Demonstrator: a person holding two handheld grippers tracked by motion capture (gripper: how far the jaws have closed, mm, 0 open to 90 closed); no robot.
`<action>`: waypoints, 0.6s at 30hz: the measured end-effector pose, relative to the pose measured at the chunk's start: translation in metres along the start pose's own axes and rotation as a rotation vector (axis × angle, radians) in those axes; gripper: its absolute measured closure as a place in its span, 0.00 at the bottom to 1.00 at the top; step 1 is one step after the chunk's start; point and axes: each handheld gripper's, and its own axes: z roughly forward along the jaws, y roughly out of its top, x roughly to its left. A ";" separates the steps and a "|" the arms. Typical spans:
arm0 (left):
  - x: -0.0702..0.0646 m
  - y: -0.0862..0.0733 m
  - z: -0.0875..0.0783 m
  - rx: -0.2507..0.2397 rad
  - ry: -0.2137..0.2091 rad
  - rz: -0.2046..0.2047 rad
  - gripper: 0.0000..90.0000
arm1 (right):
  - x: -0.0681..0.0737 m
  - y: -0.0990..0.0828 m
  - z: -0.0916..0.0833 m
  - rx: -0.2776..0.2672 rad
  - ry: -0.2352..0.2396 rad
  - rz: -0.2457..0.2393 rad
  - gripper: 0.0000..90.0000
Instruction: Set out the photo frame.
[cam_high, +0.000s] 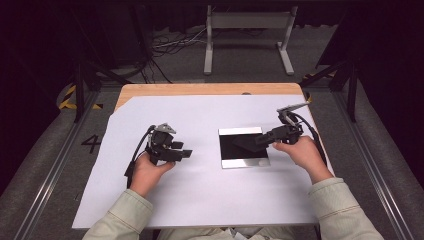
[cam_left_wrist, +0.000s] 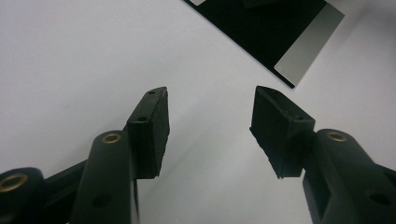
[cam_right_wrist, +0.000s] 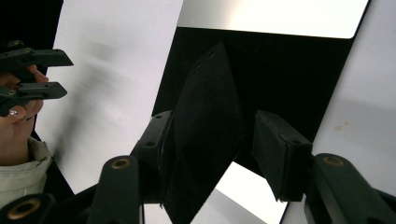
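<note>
Right of frame centre, on the black tray (cam_high: 239, 146): your right gripper (cam_high: 261, 139) jaws spread around a black cloth (cam_right_wrist: 205, 135), its long axis pointing frame-left | left gripper (cam_high: 187, 153) jaws released over the white worktop (cam_high: 200, 200).

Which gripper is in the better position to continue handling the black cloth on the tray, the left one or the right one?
The right gripper. It is over the tray, and the black cloth stands between its open jaws. The left gripper is open over bare white paper, apart from the tray.
</note>
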 end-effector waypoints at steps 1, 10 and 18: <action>0.000 0.000 -0.001 0.000 0.000 -0.003 0.53 | 0.000 0.000 0.001 0.002 0.003 0.002 0.54; 0.000 0.000 0.000 0.001 -0.002 -0.003 0.53 | 0.001 0.000 0.007 0.027 0.021 -0.006 0.63; 0.000 0.000 -0.001 0.001 -0.002 -0.002 0.53 | 0.001 0.000 0.007 0.028 0.029 0.004 0.66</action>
